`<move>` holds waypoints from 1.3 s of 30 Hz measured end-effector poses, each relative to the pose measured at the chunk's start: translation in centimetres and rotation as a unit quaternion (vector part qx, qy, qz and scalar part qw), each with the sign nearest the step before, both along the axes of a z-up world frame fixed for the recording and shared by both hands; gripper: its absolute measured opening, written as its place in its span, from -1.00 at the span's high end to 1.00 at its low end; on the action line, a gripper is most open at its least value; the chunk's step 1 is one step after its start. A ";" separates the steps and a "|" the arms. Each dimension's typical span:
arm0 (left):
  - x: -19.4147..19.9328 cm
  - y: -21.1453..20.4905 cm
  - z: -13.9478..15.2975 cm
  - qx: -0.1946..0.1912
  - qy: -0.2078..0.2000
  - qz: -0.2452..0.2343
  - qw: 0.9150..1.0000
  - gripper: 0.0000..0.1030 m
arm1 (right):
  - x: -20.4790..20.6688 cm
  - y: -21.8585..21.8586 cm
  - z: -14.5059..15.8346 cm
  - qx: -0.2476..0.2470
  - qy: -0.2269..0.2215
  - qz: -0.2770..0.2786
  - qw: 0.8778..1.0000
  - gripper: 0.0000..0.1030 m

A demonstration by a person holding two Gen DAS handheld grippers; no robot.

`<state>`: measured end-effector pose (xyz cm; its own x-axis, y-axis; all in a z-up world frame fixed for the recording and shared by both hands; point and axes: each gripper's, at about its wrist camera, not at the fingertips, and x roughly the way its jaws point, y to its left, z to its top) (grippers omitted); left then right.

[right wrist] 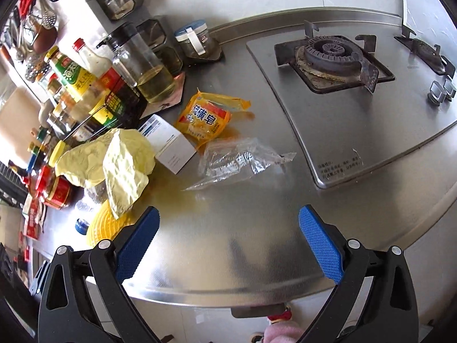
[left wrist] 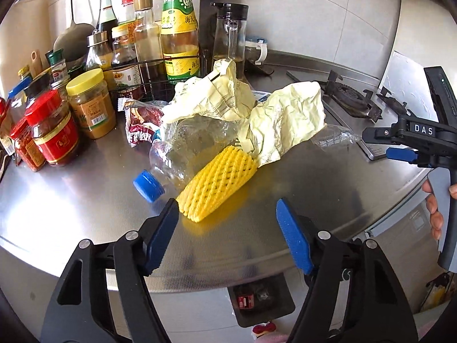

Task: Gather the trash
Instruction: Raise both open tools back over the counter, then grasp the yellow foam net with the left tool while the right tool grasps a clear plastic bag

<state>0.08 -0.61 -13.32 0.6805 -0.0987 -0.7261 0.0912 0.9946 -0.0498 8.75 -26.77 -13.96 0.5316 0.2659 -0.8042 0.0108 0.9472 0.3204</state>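
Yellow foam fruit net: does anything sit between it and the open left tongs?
Nothing visible: only bare steel countertop separates the left tongs from the yellow foam fruit net. The clear plastic bottle lies beside it, out of the way.

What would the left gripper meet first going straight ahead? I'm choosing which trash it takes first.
Probably the yellow foam net: it lies just beyond the open left gripper, toward its left finger. The clear bottle lies behind it.
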 end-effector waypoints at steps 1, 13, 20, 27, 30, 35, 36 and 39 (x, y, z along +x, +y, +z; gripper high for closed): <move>0.5 0.0 -0.2 0.006 0.001 -0.002 1.000 -0.21 | 0.5 0.0 -0.3 0.001 0.004 0.000 1.000 -0.70; 4.2 0.2 -2.8 0.021 0.026 -0.008 0.999 -0.16 | 4.8 -0.7 -3.1 0.024 0.043 -0.029 0.998 -0.59; 5.0 0.5 -3.4 0.017 0.033 -0.011 0.999 0.18 | 5.8 0.4 -3.7 0.015 0.044 -0.009 0.999 0.00; 4.8 0.9 -3.3 0.011 0.039 -0.010 0.999 0.71 | 6.0 1.9 -3.0 -0.007 0.026 0.022 0.999 0.67; 4.1 1.0 -3.3 0.008 0.040 -0.013 0.999 0.81 | 5.4 2.3 -2.5 -0.011 0.019 0.037 0.999 0.94; 2.6 0.3 -2.7 0.010 0.032 -0.015 0.999 0.83 | 3.6 2.3 -1.3 -0.013 0.002 0.041 0.999 0.95; 2.1 0.2 -2.5 0.011 0.030 -0.014 0.999 0.83 | 3.2 2.1 -1.0 -0.013 -0.001 0.042 0.999 0.95; 0.8 -0.1 -1.8 0.011 0.022 -0.012 1.000 0.83 | 1.8 1.7 -0.3 -0.011 -0.007 0.044 0.999 0.95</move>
